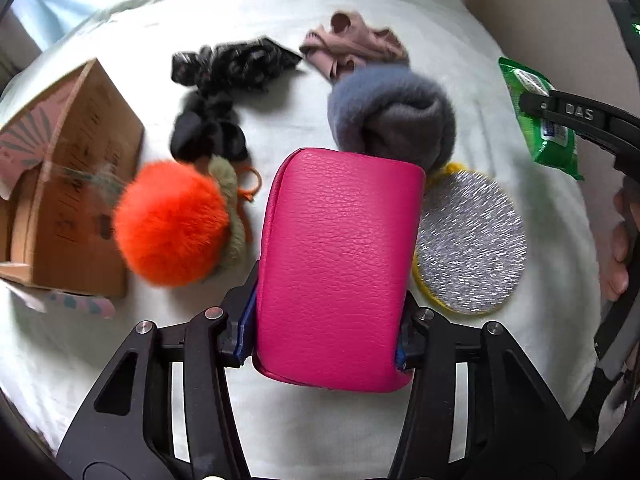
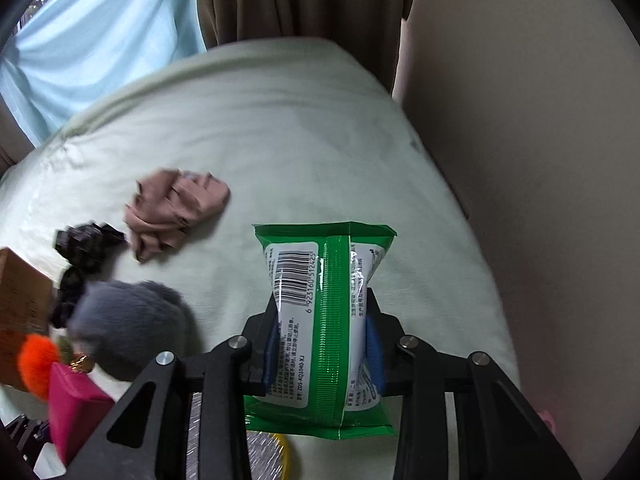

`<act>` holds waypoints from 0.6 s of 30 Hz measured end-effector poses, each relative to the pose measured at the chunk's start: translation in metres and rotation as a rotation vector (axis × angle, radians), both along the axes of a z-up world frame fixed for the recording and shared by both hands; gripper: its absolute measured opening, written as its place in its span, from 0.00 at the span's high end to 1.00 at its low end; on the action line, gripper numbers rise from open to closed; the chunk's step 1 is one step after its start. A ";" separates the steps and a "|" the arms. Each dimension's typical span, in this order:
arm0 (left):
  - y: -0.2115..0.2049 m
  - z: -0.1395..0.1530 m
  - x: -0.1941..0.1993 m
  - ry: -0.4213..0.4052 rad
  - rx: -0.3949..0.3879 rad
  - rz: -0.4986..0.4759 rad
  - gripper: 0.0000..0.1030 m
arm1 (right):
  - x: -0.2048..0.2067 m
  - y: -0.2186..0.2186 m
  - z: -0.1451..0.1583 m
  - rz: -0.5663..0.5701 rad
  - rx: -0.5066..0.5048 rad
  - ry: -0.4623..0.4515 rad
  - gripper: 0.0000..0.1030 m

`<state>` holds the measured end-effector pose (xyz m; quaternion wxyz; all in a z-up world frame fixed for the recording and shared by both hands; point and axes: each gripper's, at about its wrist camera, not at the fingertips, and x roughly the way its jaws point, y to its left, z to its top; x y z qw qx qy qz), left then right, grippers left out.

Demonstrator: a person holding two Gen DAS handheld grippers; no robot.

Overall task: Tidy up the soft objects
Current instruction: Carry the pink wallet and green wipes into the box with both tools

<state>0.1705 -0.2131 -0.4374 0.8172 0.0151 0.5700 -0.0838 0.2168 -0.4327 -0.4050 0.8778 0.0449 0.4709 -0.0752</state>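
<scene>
1. So, left gripper point(image 1: 326, 332) clamped on a pink leather pouch point(image 1: 340, 264), blue pads point(image 1: 247, 320) pressed into both long sides. Long axis running straight away from the camera, zipper edge along the left side, far end pointing at the grey fuzzy sock roll point(image 1: 392, 116).
2. Right gripper point(image 2: 320, 340) pinching a green wet-wipes pack point(image 2: 324, 320) at its waist, squeezed in like an hourglass. Long axis also pointing forward along the fingers, barcode side up, seam down the middle.
3. Both held above a pale bedsheet point(image 2: 300, 140), roughly centred between the fingers; near end of the pouch sticking back past the pads, far end well beyond the fingertips.
4. Hard to make out: pouch hiding part of the sock roll and the edge of a silver round scrubber pad point(image 1: 472, 240) with a yellow rim. Orange pompom point(image 1: 170, 222) covering most of an olive fuzzy scrunchie point(image 1: 234, 208); both blurry.
5. Cut off at the left: a cardboard box point(image 1: 76, 184), print smeared. Black scrunchie bow point(image 1: 216, 96) and pink crumpled cloth point(image 1: 352, 46) further back, just beside each other.
6. Fine print on the wipes unreadable apart from the barcode digits.
</scene>
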 end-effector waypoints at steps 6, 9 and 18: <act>0.013 0.053 -0.011 -0.073 -0.029 -0.001 0.55 | -0.029 0.013 0.065 -0.009 -0.003 -0.055 0.69; 0.027 0.097 -0.015 -0.120 -0.058 0.002 0.55 | -0.047 0.024 0.105 -0.013 -0.009 -0.083 0.69; 0.101 0.204 -0.015 -0.218 -0.090 -0.002 0.55 | -0.096 0.108 0.223 0.041 0.002 -0.149 0.69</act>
